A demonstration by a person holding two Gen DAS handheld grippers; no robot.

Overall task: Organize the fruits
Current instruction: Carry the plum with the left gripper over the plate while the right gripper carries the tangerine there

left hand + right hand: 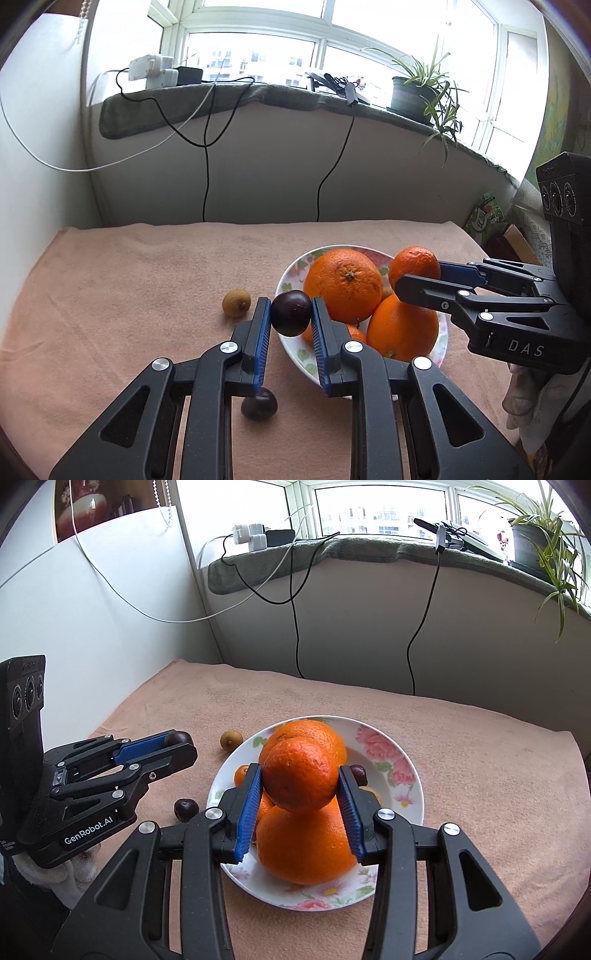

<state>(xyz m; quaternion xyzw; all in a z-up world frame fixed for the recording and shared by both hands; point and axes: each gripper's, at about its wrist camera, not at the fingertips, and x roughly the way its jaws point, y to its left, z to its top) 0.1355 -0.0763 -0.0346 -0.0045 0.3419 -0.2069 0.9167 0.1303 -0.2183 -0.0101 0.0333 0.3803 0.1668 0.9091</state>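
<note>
My left gripper clamps a dark, smooth plum by its middle; it may bruise. My right gripper squeezes a firm, pebbly tangerine at its widest part, over the plate below.

A wide window with white frames runs along the far side, and bright daylight comes through it. Under it a long sill is covered with a grey-green cloth. On the sill stand white chargers, a dark box and a potted plant with long narrow leaves — some leaves hang over the edge. Black cables and one white cable hang from the sill down the plain white wall. The bench is covered with a peach-pink towel. In the right wrist view, a framed picture hangs high on the left wall — only its lower part shows.
</note>
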